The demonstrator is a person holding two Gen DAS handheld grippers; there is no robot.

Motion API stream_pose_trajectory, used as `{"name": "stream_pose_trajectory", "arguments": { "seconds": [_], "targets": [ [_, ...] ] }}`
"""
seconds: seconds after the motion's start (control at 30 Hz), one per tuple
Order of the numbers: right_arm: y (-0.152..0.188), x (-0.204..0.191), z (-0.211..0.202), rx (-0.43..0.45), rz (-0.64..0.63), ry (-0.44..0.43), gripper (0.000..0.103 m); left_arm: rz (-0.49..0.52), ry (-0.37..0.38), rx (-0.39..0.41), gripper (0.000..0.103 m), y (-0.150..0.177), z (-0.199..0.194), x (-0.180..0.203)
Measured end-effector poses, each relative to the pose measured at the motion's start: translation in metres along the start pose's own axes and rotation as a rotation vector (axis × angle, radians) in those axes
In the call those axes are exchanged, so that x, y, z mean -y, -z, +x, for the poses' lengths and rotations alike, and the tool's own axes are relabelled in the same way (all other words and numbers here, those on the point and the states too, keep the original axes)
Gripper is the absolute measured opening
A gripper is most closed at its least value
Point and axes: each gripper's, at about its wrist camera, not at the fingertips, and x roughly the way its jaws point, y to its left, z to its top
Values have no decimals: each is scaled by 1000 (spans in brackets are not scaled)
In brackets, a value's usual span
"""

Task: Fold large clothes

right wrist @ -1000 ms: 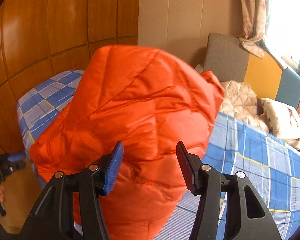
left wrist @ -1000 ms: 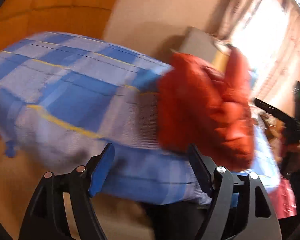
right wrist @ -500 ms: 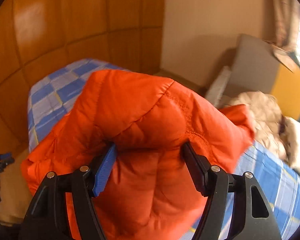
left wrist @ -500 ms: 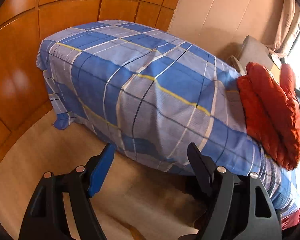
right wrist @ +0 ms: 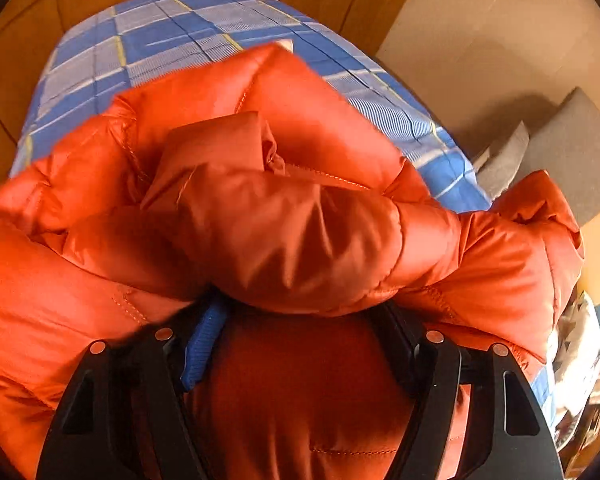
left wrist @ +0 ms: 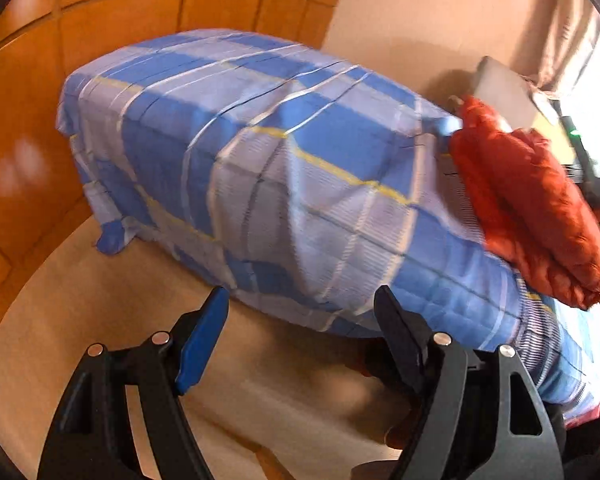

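Observation:
An orange puffer jacket (right wrist: 280,220) lies bunched on a bed with a blue checked sheet (right wrist: 148,44). My right gripper (right wrist: 300,304) points steeply down into it. Its jaws stand wide apart, with a thick roll of jacket bulging between them and over the tips. Only the blue pad (right wrist: 204,344) shows, and I see no pinch on the cloth. In the left wrist view the jacket (left wrist: 532,208) sits at the right end of the bed (left wrist: 260,140). My left gripper (left wrist: 300,292) hangs open and empty over the floor beside the bed.
Orange wood panels (left wrist: 28,120) line the wall behind the bed. Beige floor (left wrist: 100,300) runs along its near side. Grey cushions (right wrist: 560,152) lean on the wall at the far end. Pale quilted bedding (right wrist: 576,352) lies at the right edge.
The right gripper sank onto the jacket, its jaws spread wider, and a jacket fold now covers the tips. The left gripper swung away from the jacket toward the bed's side and floor, still open.

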Motion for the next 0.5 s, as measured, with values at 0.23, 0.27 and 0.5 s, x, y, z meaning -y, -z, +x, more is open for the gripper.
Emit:
{"name": "stream_pose_trajectory", "arguments": {
  "seconds": [0.23,0.27,0.5],
  "targets": [
    [12,6,-44,88,78,44,71,66,83,98,78,-17,-32,34],
    [16,4,-54,116,90,38,71,68,90,105,79,-19,-34,35],
    [46,-42,-110,227,79,-38,76,117,114,113,80,-22,-42,56]
  ]
}}
